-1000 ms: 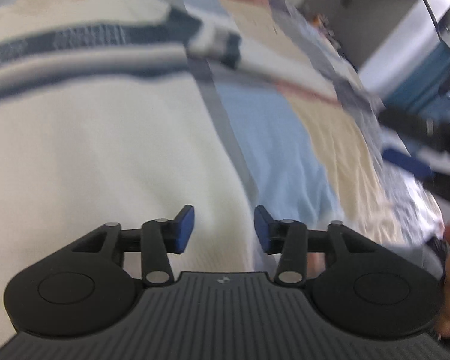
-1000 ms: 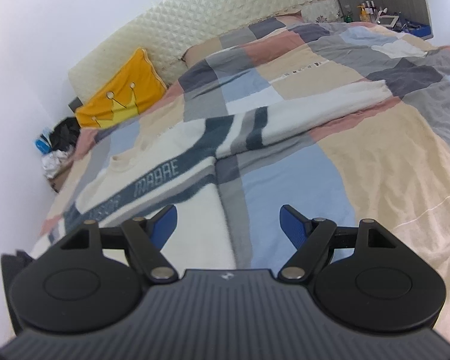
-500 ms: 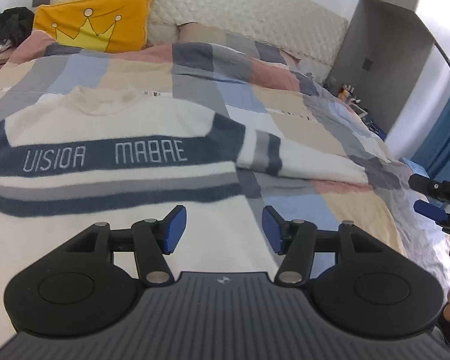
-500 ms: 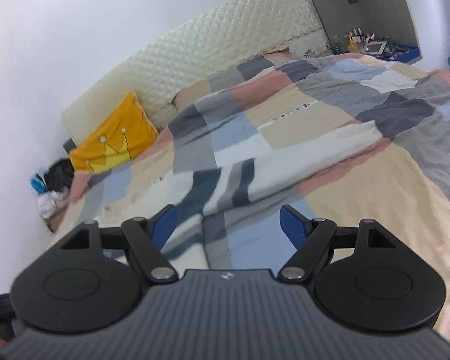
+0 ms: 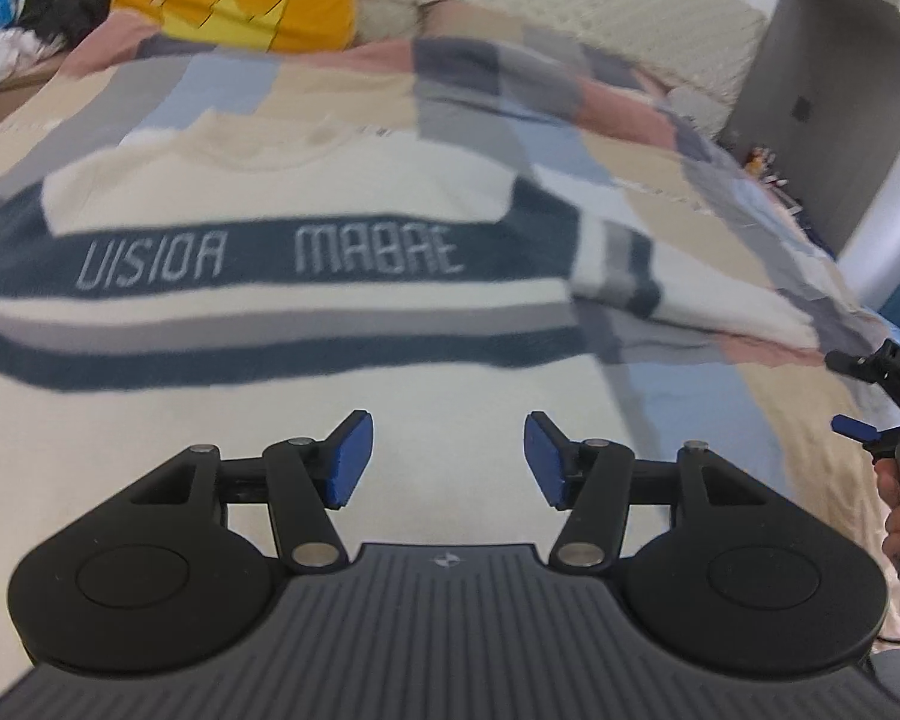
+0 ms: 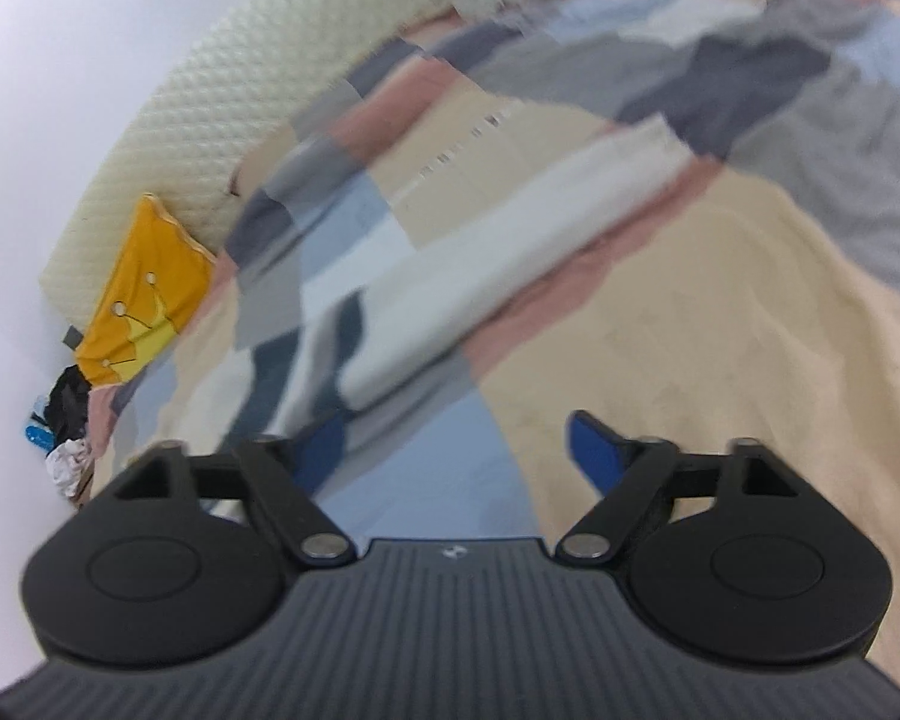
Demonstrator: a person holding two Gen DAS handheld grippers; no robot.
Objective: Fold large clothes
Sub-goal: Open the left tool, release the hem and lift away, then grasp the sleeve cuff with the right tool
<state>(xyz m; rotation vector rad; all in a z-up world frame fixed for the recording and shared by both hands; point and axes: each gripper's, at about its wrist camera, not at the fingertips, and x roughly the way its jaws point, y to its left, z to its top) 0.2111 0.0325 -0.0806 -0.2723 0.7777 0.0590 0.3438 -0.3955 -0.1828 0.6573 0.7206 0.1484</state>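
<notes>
The left hand-held gripper [image 5: 444,459] hangs half open and empty above the cream sweater [image 5: 282,420]. The right hand-held gripper [image 6: 450,459] is opening wide over the bed [image 6: 690,324], holding nothing.

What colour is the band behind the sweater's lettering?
Dark blue band on the cream sweater; clearest in left wrist view.

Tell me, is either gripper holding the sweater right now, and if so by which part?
Nothing is held. The left gripper is open above the sweater body; the right gripper is opening over the bedspread with nothing between its pads.
</notes>
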